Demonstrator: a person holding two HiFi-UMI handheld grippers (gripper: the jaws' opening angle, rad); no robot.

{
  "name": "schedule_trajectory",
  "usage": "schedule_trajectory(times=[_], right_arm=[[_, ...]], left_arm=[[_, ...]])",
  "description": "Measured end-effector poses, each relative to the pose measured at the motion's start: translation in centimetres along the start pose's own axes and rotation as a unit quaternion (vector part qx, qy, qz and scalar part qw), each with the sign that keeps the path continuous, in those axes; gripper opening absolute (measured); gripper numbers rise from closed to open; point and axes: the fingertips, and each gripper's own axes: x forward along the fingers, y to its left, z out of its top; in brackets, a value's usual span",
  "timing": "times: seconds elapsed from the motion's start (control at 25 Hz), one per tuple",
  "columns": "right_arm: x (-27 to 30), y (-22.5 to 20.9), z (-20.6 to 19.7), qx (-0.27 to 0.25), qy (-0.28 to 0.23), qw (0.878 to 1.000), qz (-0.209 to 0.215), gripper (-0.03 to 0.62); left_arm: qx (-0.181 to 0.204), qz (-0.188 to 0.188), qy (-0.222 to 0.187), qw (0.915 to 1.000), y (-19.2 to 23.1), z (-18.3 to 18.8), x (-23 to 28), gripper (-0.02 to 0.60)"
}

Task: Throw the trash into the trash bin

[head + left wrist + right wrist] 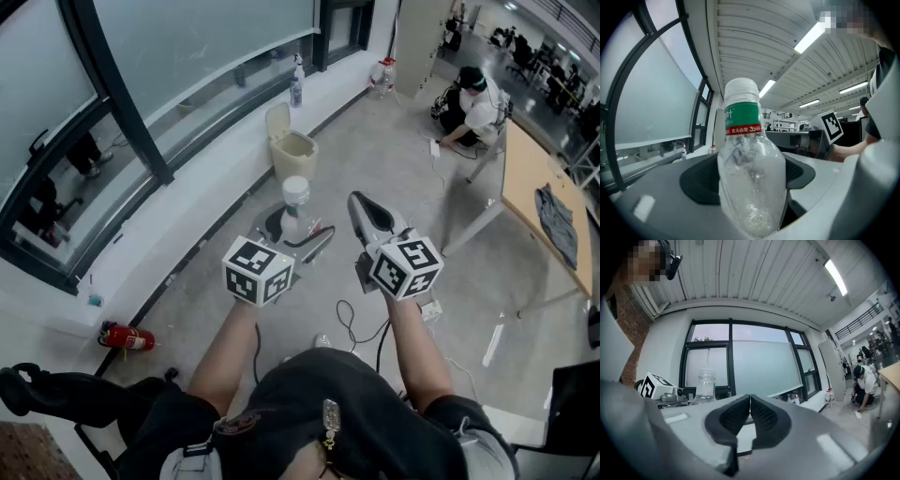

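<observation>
Right now you are at the carrying step: your left gripper (298,236) has its jaws spread wide, clamped on one bottle (295,199) held upright, and your right gripper (360,208) is closed on nothing. Next, I judge, bring it over the one open-lidded trash bin (292,155) ahead by the wall and release

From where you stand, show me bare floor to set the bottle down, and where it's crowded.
Bare concrete lies between the trash bin and the table, and along the window ledge toward the fire extinguisher. Crowded: cables and a power strip close in front of you.
</observation>
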Motion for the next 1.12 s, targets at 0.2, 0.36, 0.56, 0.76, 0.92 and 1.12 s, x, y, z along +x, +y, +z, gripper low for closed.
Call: schedule_trajectory(times=[0.2,0.36,0.56,0.76,0.92,1.12], right_arm=[[0.2,-0.2,-0.1,-0.01,0.0,1.0,-0.005,0.006],[0.3,-0.3,-0.1,-0.018,0.002,1.0,-0.008,0.006],[0.3,-0.9,-0.4,-0.01,0.006,1.0,-0.009,0.006],[0.7,-1.5,-0.8,-0.005,0.005,1.0,-0.008,0.006],[1.2,-2.5,-0.9,0.001,0.005,1.0,-0.005,0.006],[2.0,-4.5,-0.9,0.014,-0.008,1.0,0.0,0.008]], left_arm=[[-0.003,-0.002,0.003,1.0,0.2,-0.3,0.2,0.371],[-0.002,-0.002,0.005,1.0,0.2,-0.3,0.2,0.37],[-0.003,0.0,0.008,1.0,0.2,-0.4,0.5,0.37],[-0.003,0.005,0.012,0.9999,0.7,-0.8,0.9,0.37],[-0.004,0.01,0.015,0.9998,1.2,-0.8,1.7,0.37],[-0.003,0.018,0.024,0.9995,2.1,-1.1,3.4,0.37]])
